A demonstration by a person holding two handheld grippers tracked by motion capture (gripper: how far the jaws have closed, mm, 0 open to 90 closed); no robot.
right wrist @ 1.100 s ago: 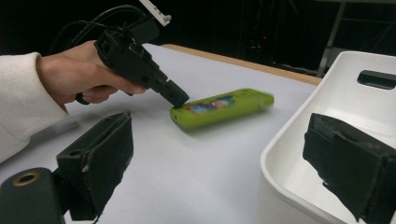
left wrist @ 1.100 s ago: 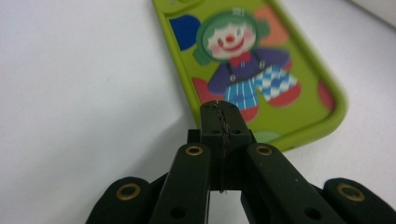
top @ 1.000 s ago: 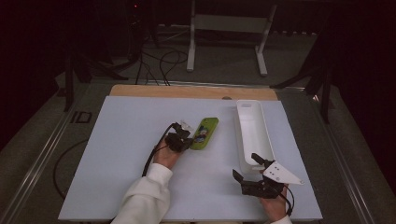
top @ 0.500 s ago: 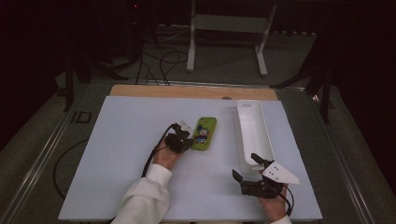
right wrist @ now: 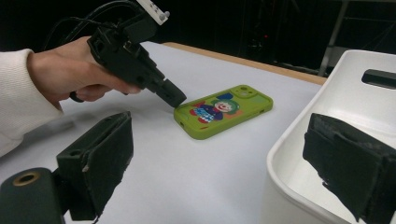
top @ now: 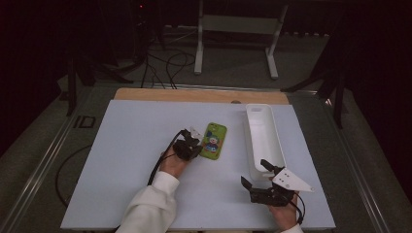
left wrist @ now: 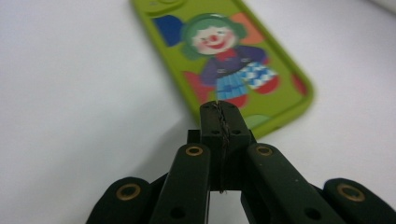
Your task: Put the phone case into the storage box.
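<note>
The green phone (top: 214,141) lies flat mid-table on the white mat (top: 121,160), just left of the white bin (top: 263,141). I judge it stiff, light, its rubbery clown-print case grippy; I'd pinch across the long edges. My left gripper (left wrist: 219,112), clenched empty, noses its near corner. My right gripper (top: 257,175) gapes beside the bin.
</note>
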